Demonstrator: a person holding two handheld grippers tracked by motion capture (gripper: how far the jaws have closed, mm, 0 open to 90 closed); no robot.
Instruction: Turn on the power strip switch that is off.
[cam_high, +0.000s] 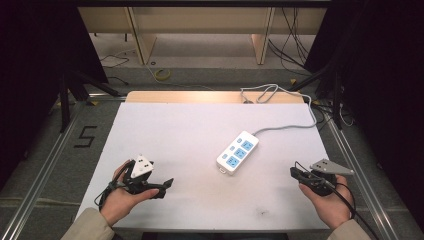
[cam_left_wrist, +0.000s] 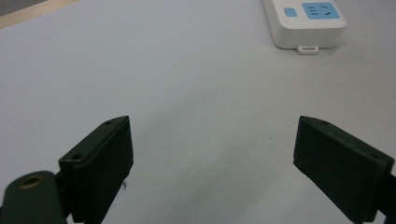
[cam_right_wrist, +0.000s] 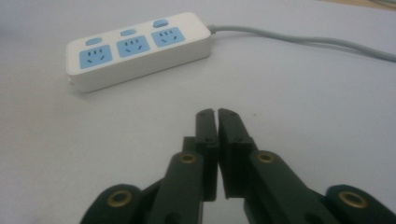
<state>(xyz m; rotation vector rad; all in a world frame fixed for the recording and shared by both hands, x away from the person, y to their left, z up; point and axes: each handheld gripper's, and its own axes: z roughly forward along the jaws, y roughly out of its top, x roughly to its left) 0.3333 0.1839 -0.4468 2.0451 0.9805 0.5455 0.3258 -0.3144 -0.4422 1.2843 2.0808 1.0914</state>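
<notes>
**A:** Power strip (cam_high: 238, 152) is what I'm lining up on. It lies flat on the desk (cam_high: 190, 135), a little toward the right edge and about midway between the near and far edges, with its grey cord (cam_high: 285, 127) running off to the far right corner and over the back.

**B:** How do you expect it to handle?

**A:** I'd judge it a rigid plastic block, fairly light, smooth on the sides, so it could slip in a loose pinch. The cord is the awkward part: stiff enough to drag or swing the body when I lift. I'd take it across the narrow width, jaws on the two long sides, near the middle so it stays level. I would keep off the blue sockets and the small switches.

**B:** And the tools?

**A:** My left hand-held gripper (cam_high: 159, 187) sits near the near left corner, jaws wide apart, nothing between them; in the left gripper view I see bare desk between the pads and the strip's near end (cam_left_wrist: 306, 23) up ahead. My right hand-held gripper (cam_right_wrist: 217, 113) is by the near right edge, jaws pressed together on nothing, pointing toward the strip (cam_right_wrist: 137, 49) and well apart from it.

**B:** So neither is touching it?

**A:** Neither. The right one would have to spread before it could take hold.
</notes>
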